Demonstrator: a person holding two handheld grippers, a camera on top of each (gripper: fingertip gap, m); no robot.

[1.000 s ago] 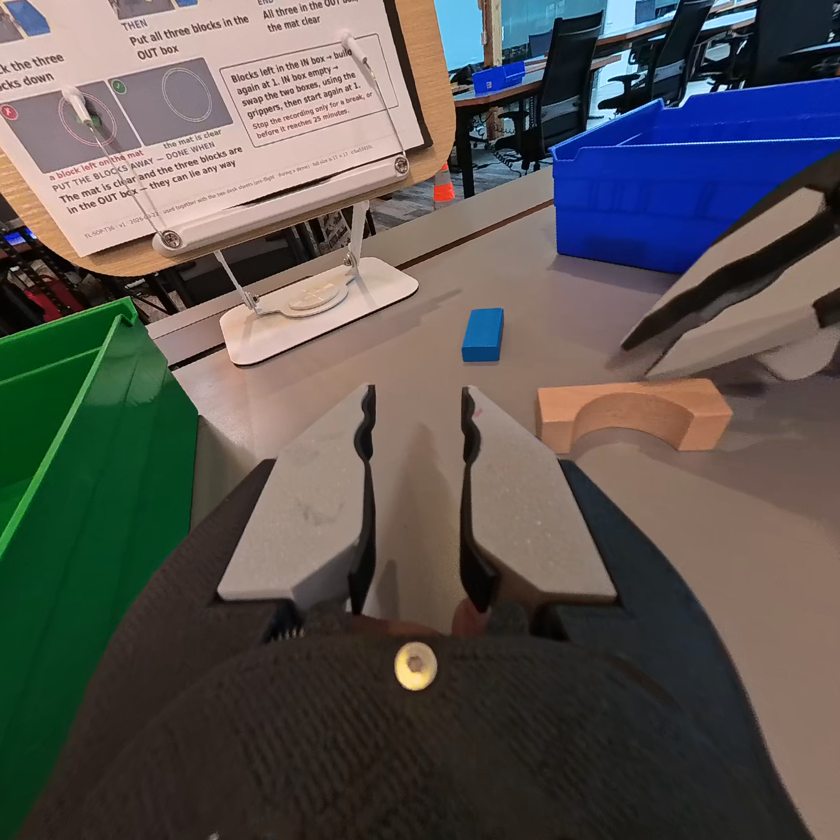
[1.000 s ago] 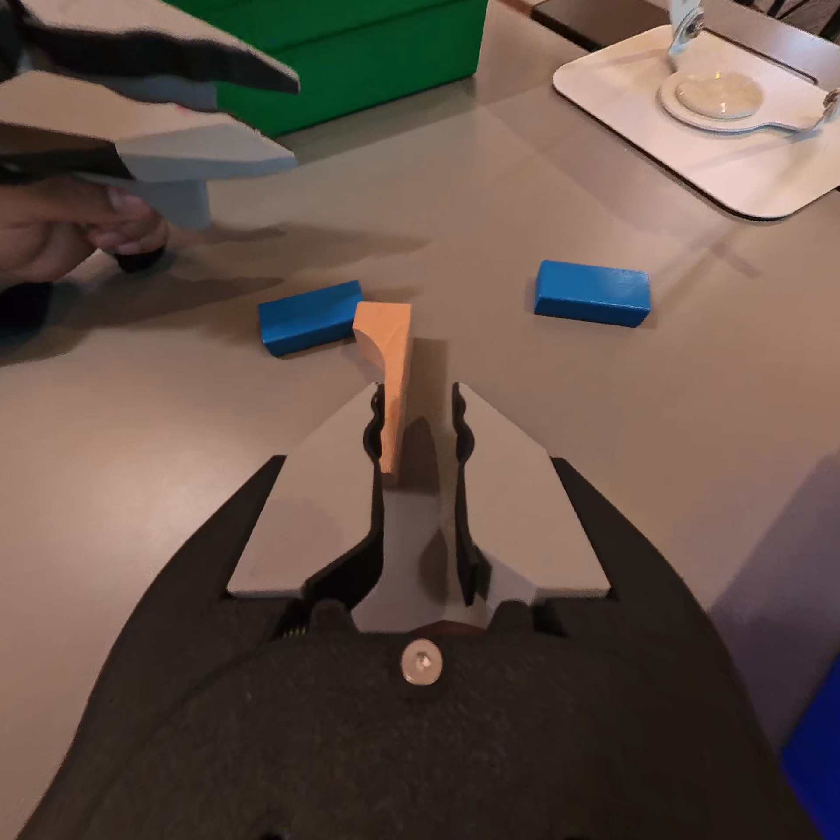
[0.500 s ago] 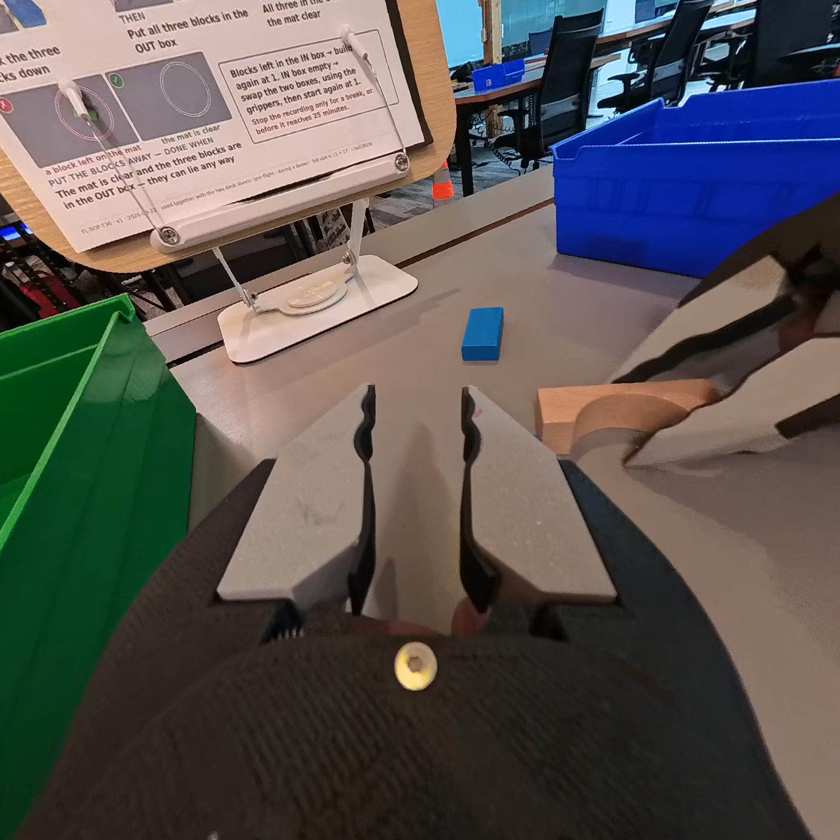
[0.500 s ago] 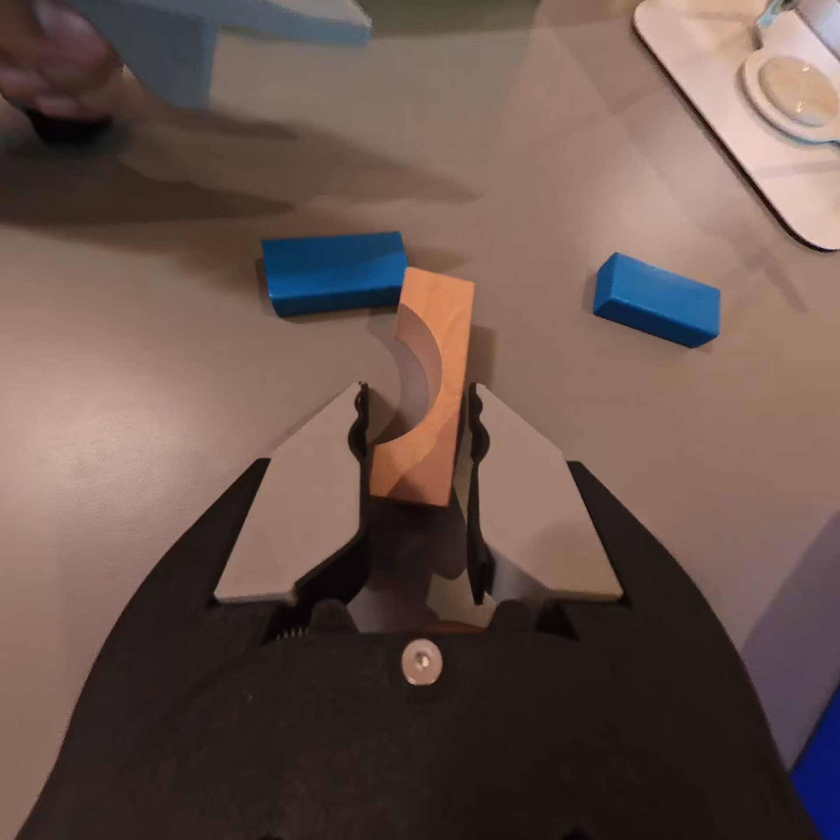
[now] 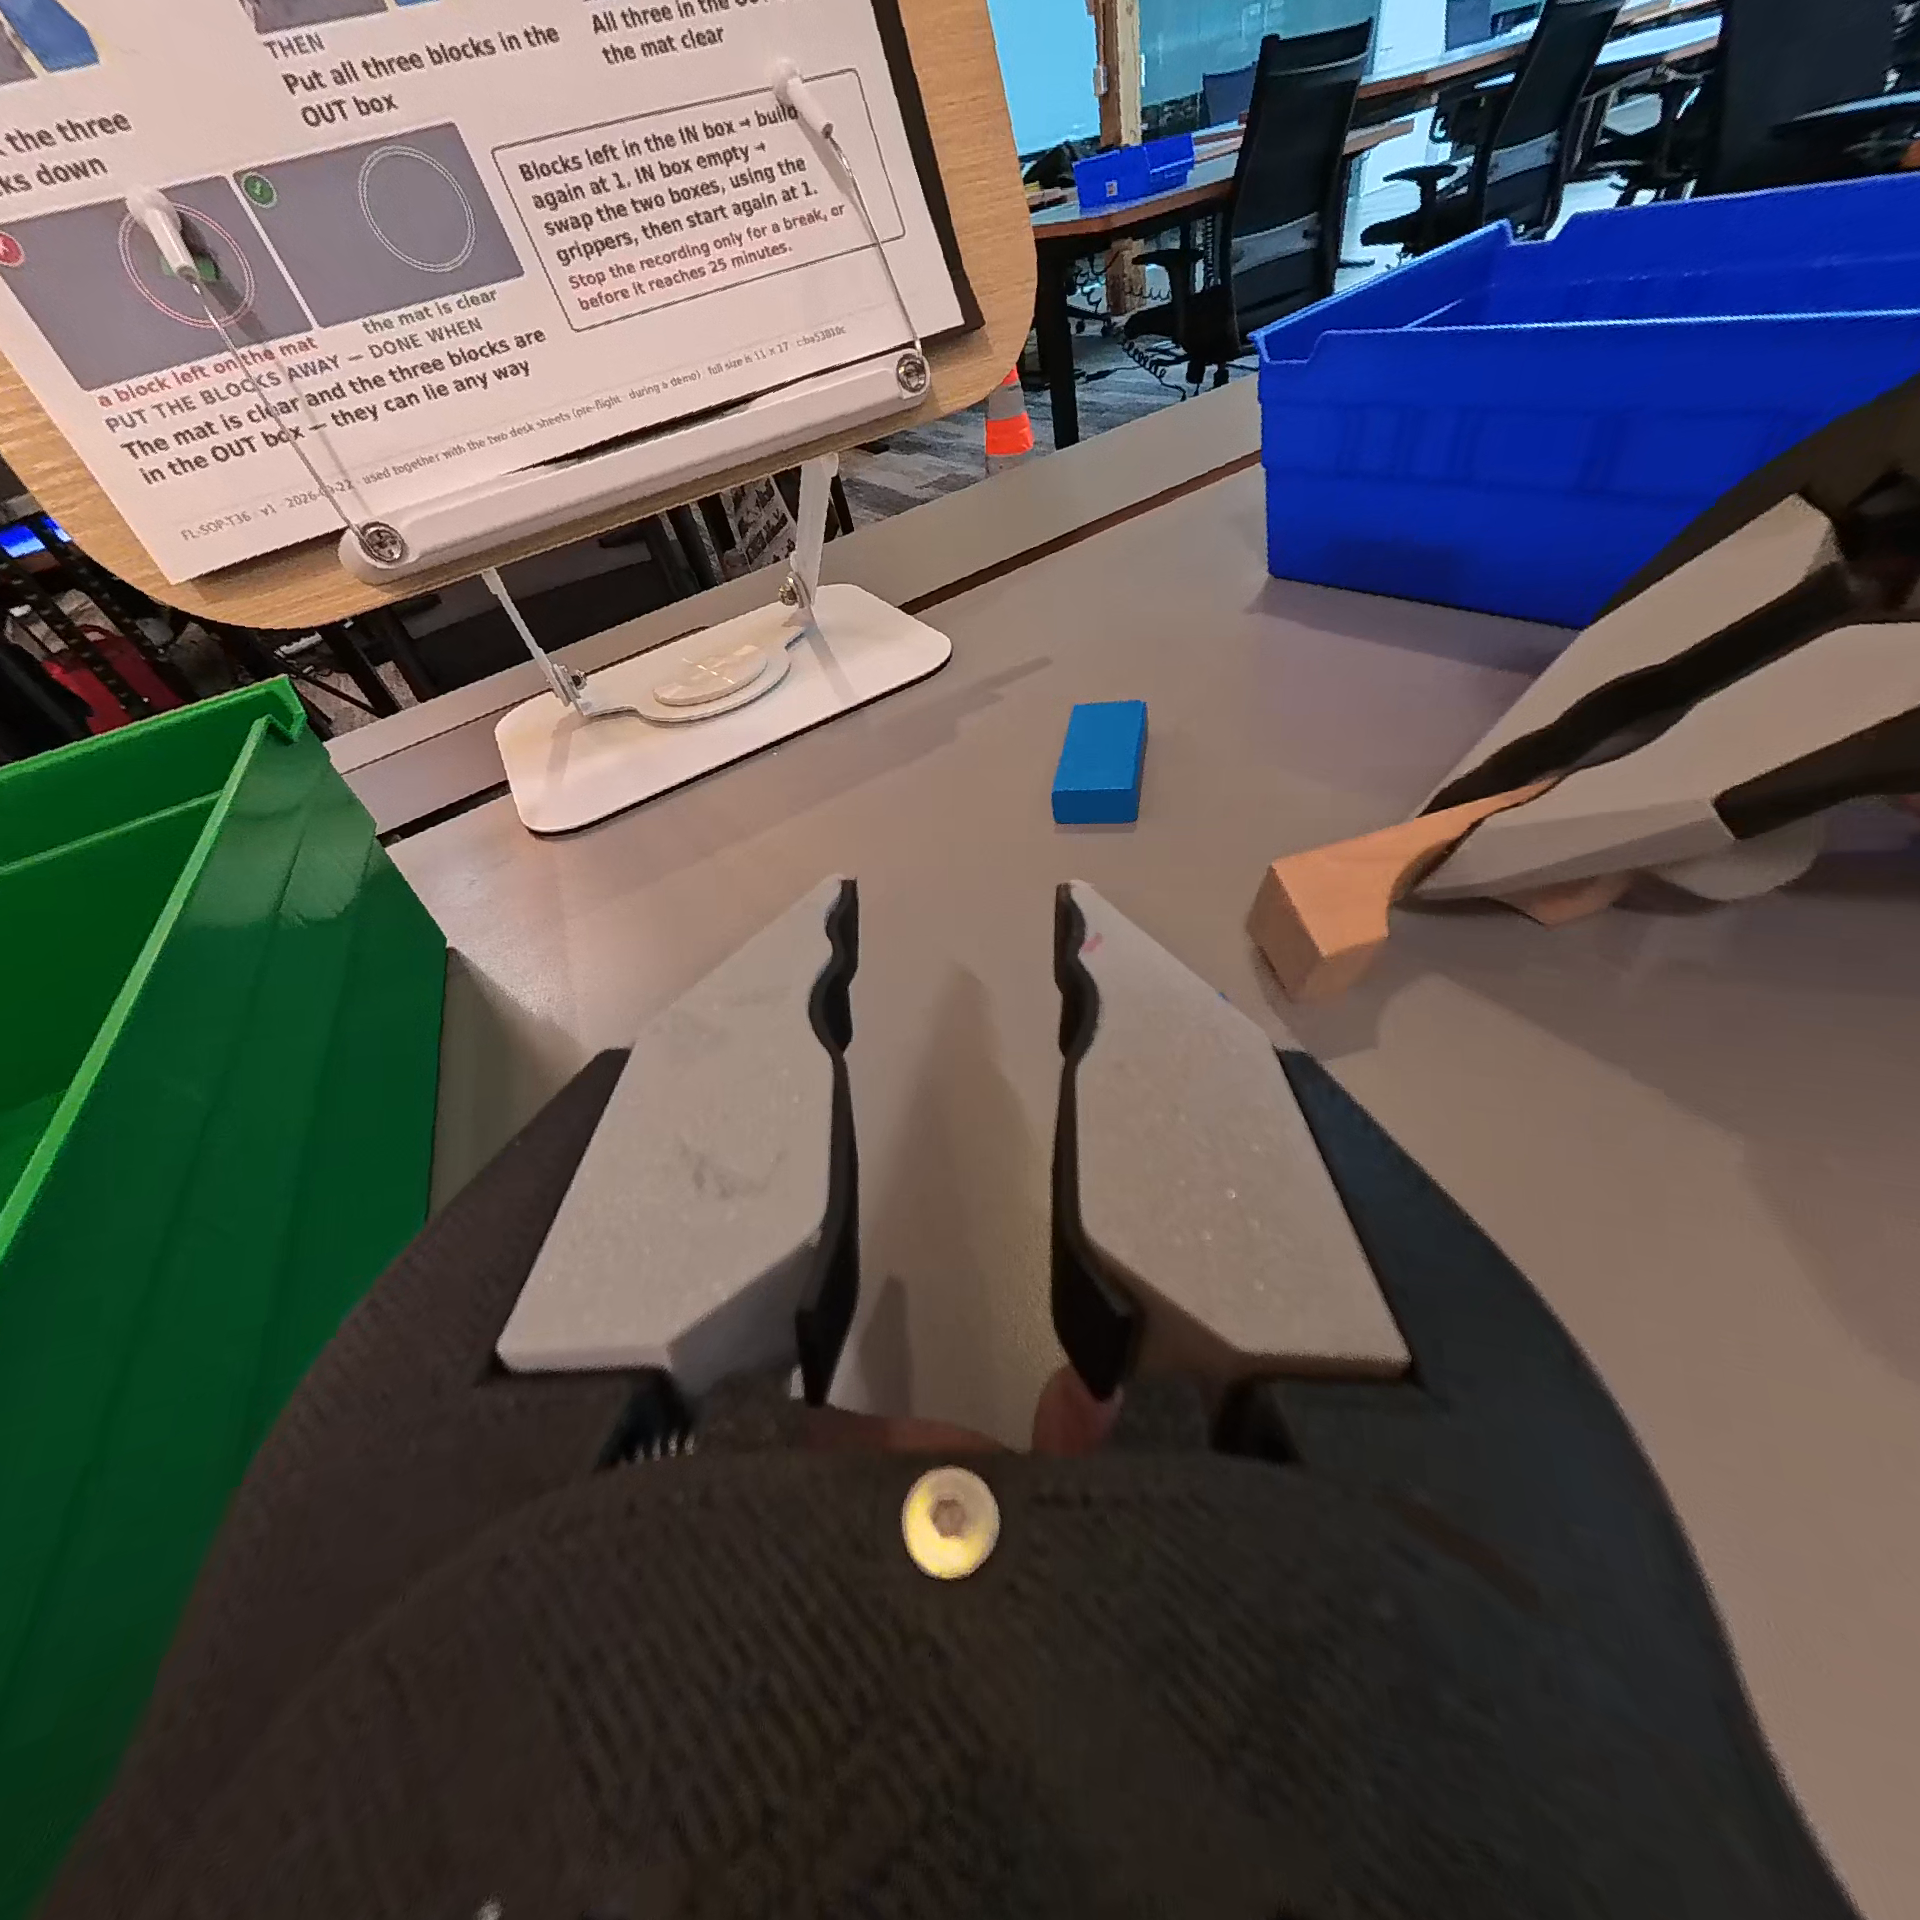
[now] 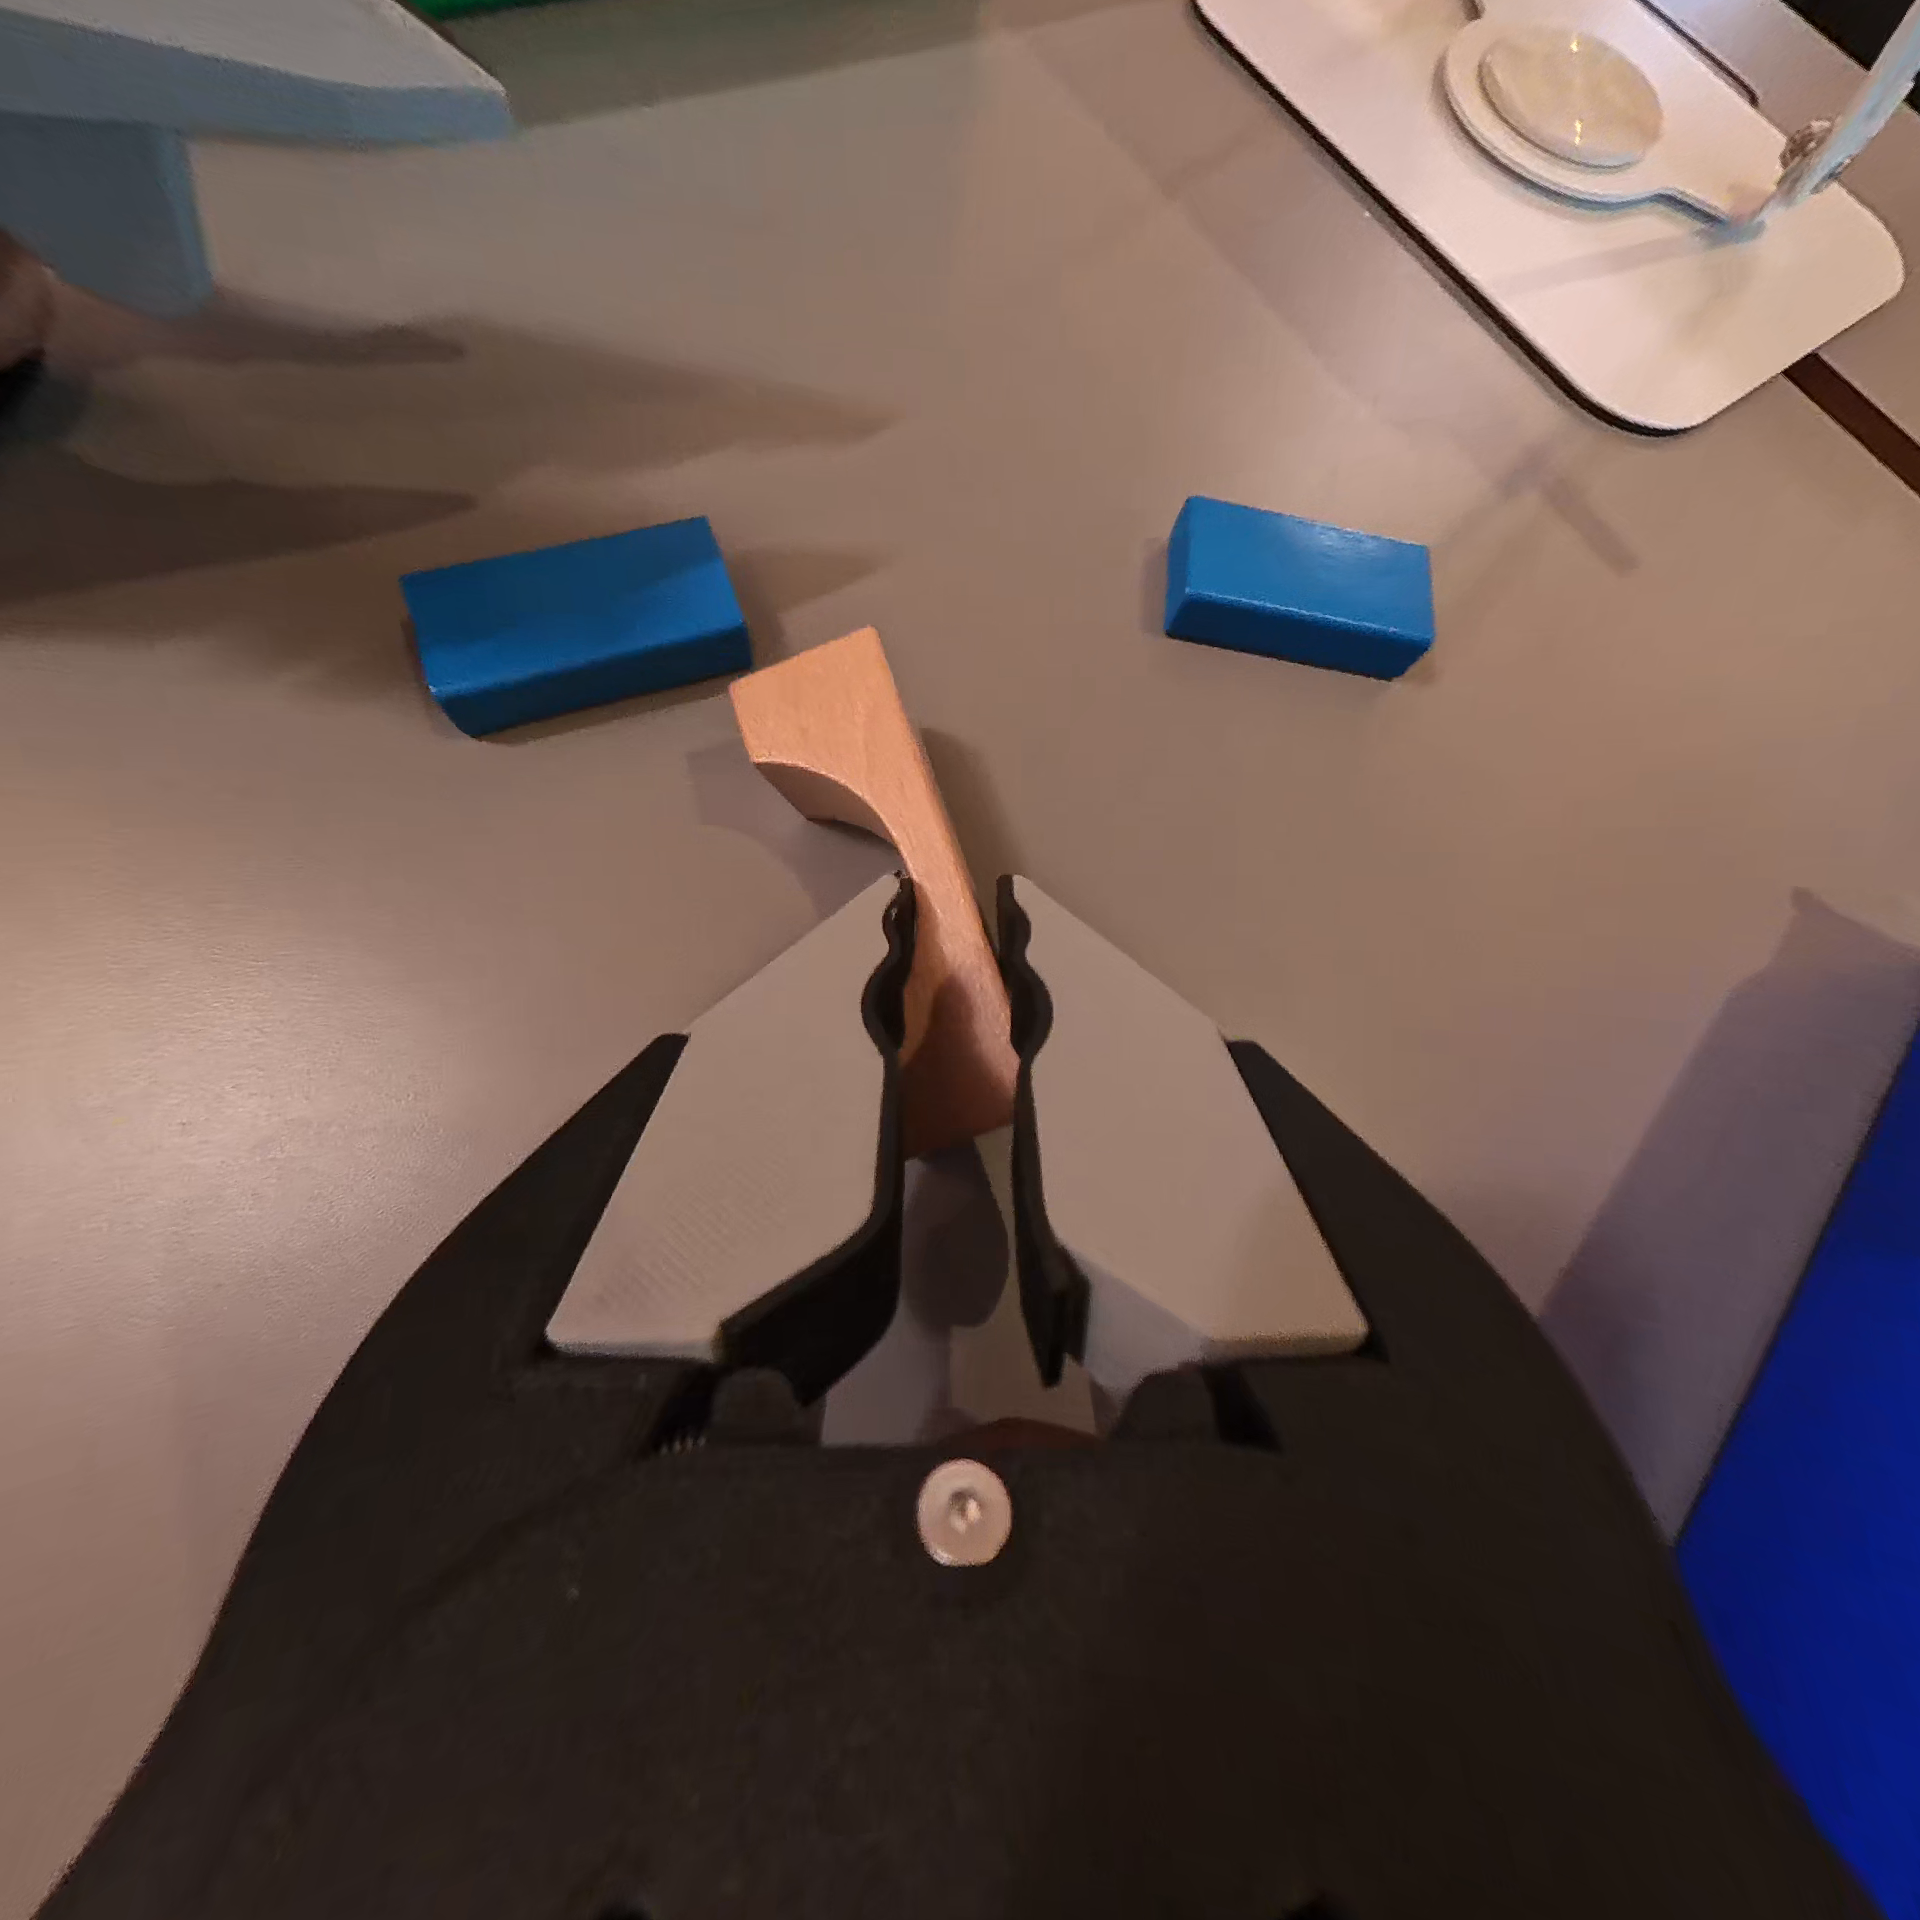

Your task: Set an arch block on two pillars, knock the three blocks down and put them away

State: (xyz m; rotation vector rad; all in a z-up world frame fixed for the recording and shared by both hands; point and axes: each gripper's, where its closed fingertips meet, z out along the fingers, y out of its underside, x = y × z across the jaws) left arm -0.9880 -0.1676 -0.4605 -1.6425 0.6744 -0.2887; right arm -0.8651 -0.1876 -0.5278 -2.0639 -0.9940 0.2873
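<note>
My right gripper [image 6: 954, 894] is shut on the wooden arch block [image 6: 831, 717], gripping its thin middle; the far end tilts down toward the table. From the left wrist view the arch block [image 5: 1320, 914] sticks out of the right gripper [image 5: 1455, 831], its free end near the table. Two blue pillar blocks lie flat: one [image 6: 577, 623] left of the arch, one [image 6: 1299, 582] to the right, which also shows in the left wrist view [image 5: 1099, 762]. My left gripper [image 5: 954, 904] is open and empty above the table beside the green bin [image 5: 187, 1039].
A blue bin [image 5: 1558, 416] stands at the back right. A white document stand [image 5: 717, 696] with an instruction sheet stands behind the blocks; its base also shows in the right wrist view [image 6: 1662, 208]. The grey table [image 5: 1558, 1247] spreads in front.
My right gripper opened around the lying arch block, then closed on its thin middle and started lifting it. The left gripper stayed still and open.
</note>
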